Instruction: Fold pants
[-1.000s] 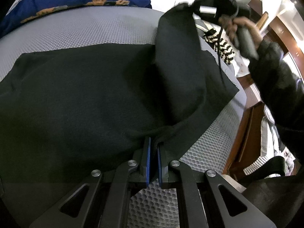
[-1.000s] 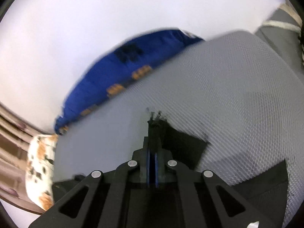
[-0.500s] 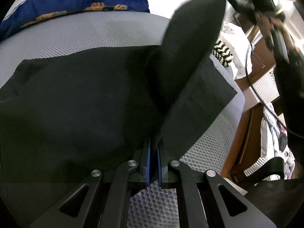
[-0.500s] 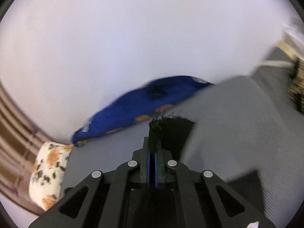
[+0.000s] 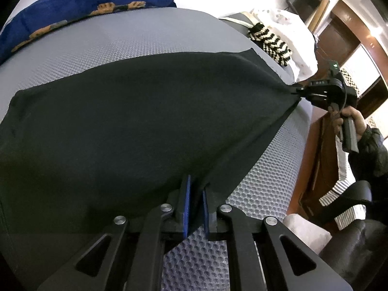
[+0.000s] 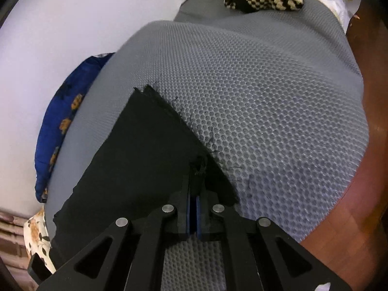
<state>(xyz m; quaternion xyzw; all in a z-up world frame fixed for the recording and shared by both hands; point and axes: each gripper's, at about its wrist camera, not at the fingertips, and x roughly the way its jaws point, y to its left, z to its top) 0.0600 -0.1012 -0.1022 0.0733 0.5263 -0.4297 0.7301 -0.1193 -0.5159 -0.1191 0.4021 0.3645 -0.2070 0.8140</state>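
Black pants (image 5: 121, 121) lie spread over the grey mesh mattress (image 5: 121, 36). My left gripper (image 5: 195, 181) pinches their near edge, where the cloth bunches between the blue pads; its jaws are opening slightly. At the right, a person's hand holds my right gripper (image 5: 298, 92), shut on a corner of the pants and pulling the cloth taut toward the mattress's right edge. In the right wrist view, that gripper (image 6: 197, 181) clamps the frayed hem of the pants (image 6: 145, 157), low over the mattress (image 6: 266, 97).
A blue patterned pillow (image 5: 72, 12) lies at the mattress's far side. A black-and-cream striped knit (image 5: 271, 41) and white cloth (image 5: 291, 29) sit at the far right corner. Wooden furniture (image 5: 339, 36) and a dark chair (image 5: 351, 254) stand beyond the right edge. A floral pillow (image 6: 36, 237) lies at the left.
My right gripper swung the lifted pant leg down and out to the right, and the cloth now lies stretched flat. The left gripper stayed in place on the near edge.
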